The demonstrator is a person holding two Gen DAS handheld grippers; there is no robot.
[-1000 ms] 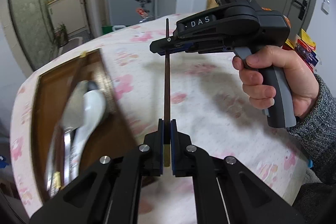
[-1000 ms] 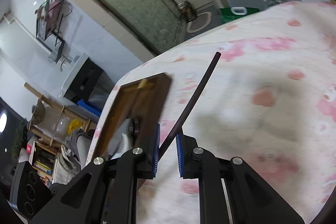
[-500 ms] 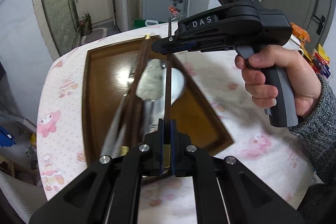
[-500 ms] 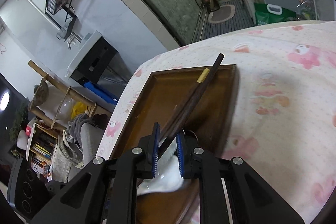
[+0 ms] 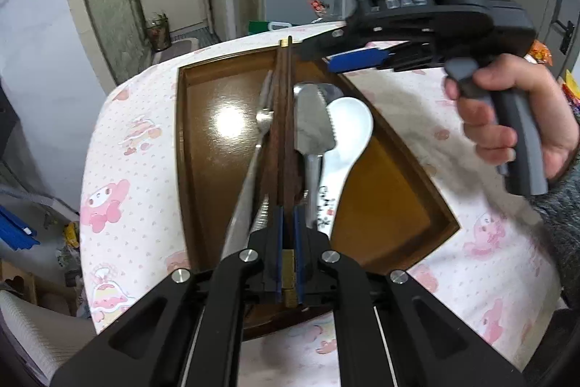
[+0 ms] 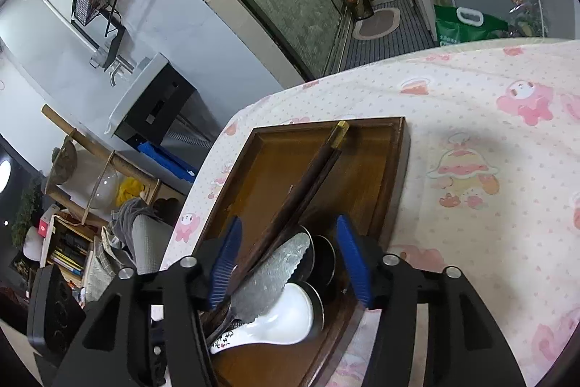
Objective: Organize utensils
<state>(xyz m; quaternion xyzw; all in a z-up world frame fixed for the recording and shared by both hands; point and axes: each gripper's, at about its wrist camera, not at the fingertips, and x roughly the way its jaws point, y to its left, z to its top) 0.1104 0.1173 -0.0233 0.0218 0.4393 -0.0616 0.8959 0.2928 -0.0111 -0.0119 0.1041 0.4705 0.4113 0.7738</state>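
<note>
A brown wooden tray (image 5: pixel 180 147) lies on the pink-patterned tablecloth and holds several utensils. My left gripper (image 5: pixel 288 216) is over its near edge, its pads still pressing on the brass-capped end of a dark wooden chopstick (image 5: pixel 289 140) as the jaws begin opening. That chopstick runs up the tray beside a second chopstick (image 5: pixel 278 104). My right gripper (image 6: pixel 289 220) stands above the tray's (image 6: pixel 398 169) near end with its jaws opening wide. The two chopsticks (image 6: pixel 311 180) pass between them untouched. In the left wrist view a hand holds the right gripper (image 5: pixel 362 60) at the tray's far right corner.
In the tray also lie a white ceramic spoon (image 5: pixel 349 129), a serrated knife (image 5: pixel 313 126), a fork (image 5: pixel 264 115) and metal spoons (image 6: pixel 322 256). The table edge drops off left of the tray. A shelf with books (image 6: pixel 65 249) stands on the floor beyond.
Both grippers carried the chopstick from over the tablecloth to over the tray. The right jaws have opened off it, and it now sits alongside the other chopstick.
</note>
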